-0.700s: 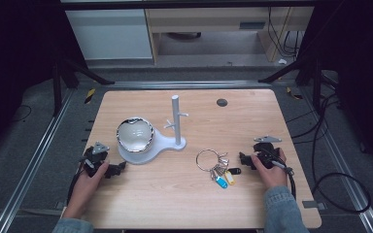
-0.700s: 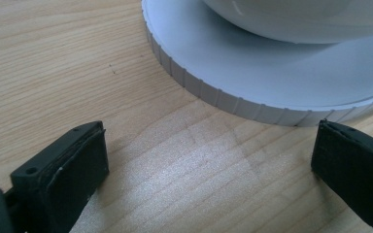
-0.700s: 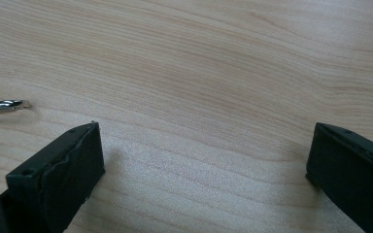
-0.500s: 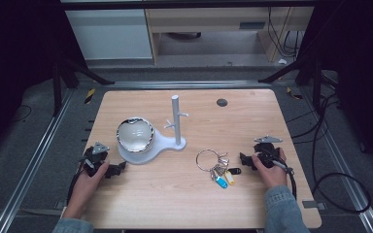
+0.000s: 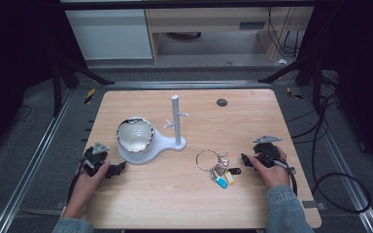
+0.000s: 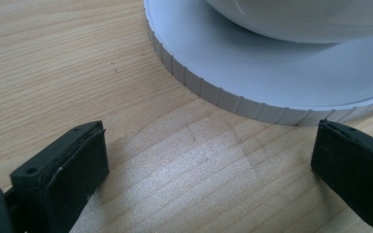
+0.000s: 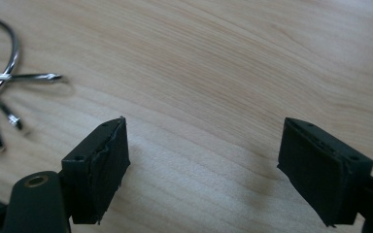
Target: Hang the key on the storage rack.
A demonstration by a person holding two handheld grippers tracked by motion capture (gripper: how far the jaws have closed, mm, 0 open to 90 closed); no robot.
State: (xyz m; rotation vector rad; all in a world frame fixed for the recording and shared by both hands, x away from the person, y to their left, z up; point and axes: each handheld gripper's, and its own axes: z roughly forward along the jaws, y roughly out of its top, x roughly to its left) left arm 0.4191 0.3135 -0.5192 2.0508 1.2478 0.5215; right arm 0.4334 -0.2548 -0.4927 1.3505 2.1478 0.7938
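High view first: key bunch (image 5: 217, 165) flat on the wooden table (image 5: 175, 199), just right of centre, big ring toward the white stand (image 5: 150, 145), tagged keys fanned toward the near edge. Right gripper (image 5: 248, 160) resting low beside it, nose aimed straight at the tags, near but not touching. Left gripper (image 5: 118, 168) parked far across, close to the stand's round base, well apart from the keys. So the right hand (image 5: 271, 167) clearly the nearer one; keys lying to its left, toward the table's middle. Shiny bowl (image 5: 135, 134) on the base, upright post with short pegs (image 5: 176, 119) behind it, likely the hanging spot. Small dark disc (image 5: 222, 102) near the far edge. Dark room all round, metal rails and cables on the floor, pale cabinet beyond.

Left gripper view: jaws spread wide, nothing between them, bare wood below, ribbed rim of the stand's base (image 6: 233, 99) just ahead.

Right gripper view: jaws again wide apart and empty, pale wood grain between them. Ring and small loops (image 7: 5, 77) off to the upper left, not lined up with the gap. Probable next need: a swing left before closing.
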